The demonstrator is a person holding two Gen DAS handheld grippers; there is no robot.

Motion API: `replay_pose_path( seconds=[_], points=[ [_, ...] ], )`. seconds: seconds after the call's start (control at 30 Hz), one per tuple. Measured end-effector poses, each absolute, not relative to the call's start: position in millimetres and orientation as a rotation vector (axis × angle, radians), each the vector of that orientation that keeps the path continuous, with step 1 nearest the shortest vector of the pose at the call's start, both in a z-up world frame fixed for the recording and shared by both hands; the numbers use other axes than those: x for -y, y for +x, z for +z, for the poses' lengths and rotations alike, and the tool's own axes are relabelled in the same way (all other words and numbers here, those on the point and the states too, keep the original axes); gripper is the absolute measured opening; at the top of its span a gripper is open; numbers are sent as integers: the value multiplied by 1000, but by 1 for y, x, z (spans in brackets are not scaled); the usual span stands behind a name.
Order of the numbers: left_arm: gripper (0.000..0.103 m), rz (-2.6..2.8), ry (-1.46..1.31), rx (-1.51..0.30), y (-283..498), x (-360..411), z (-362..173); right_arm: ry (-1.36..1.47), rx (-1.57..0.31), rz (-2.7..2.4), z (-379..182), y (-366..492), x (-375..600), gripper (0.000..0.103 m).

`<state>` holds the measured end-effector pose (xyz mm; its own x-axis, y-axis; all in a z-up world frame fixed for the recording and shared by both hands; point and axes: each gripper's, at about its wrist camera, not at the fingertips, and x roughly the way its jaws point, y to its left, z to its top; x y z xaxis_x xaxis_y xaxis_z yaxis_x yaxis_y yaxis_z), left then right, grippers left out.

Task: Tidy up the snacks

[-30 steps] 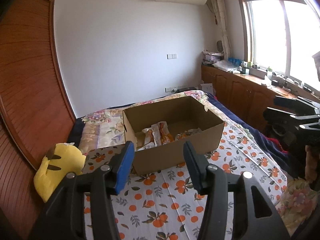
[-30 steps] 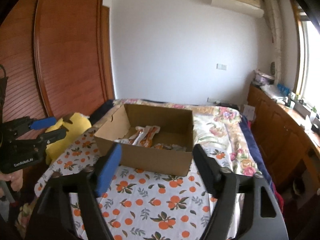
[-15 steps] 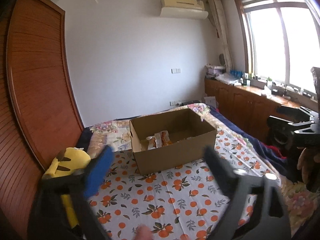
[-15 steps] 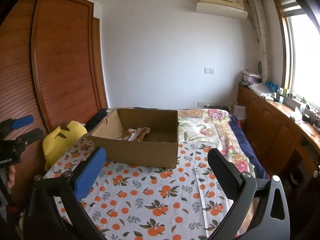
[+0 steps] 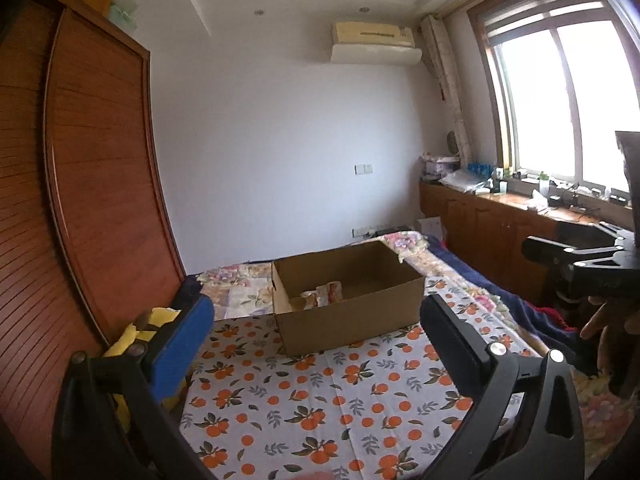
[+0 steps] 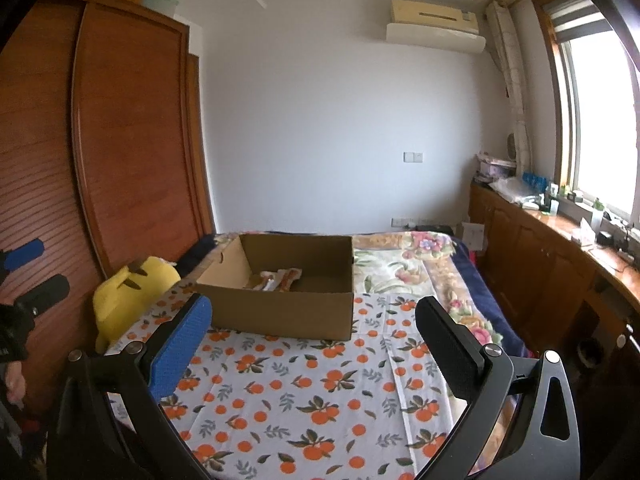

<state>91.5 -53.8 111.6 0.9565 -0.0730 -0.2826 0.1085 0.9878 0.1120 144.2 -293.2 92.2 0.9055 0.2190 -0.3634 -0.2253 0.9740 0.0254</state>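
An open cardboard box [image 5: 352, 320] stands on the bed and holds orange-and-white snack packets [image 5: 324, 294]. It also shows in the right wrist view [image 6: 280, 316] with the packets [image 6: 278, 278] inside. My left gripper [image 5: 316, 320] is open and empty, held back from the box on its near side. My right gripper [image 6: 314, 318] is open and empty, also back from the box. The right gripper shows at the right edge of the left wrist view [image 5: 580, 256]. The left gripper shows at the left edge of the right wrist view [image 6: 34, 272].
The bed has an orange-print sheet [image 6: 304, 392]. A yellow plush toy [image 6: 128, 292] lies at its left edge by a wooden wardrobe [image 6: 132, 152]. Low wooden cabinets [image 6: 536, 264] with clutter run under the window on the right.
Both grippers have pulled back and up from the box, which now looks smaller and farther. Both jaws have opened wider.
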Motion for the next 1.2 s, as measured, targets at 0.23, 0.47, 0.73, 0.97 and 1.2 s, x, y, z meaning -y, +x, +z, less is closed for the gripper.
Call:
replay_pose_path(
  seconds=[0.23, 0.47, 0.73, 0.97, 1.2],
  points=[
    [103, -33, 110, -258, 61, 56, 100, -13, -357, 203, 82, 111, 293, 103],
    [103, 17, 102, -293, 40, 56, 78, -14, -341, 190, 63, 79, 287, 103],
    [103, 24, 71, -357, 28, 53, 43, 2, -340, 185, 42, 51, 280, 103],
    [103, 34, 68, -373, 27, 48, 27, -14, -351, 175, 14, 44, 274, 103],
    [103, 39, 44, -389, 31, 40, 14, 20, -395, 183, -4, 56, 280, 103]
  ],
)
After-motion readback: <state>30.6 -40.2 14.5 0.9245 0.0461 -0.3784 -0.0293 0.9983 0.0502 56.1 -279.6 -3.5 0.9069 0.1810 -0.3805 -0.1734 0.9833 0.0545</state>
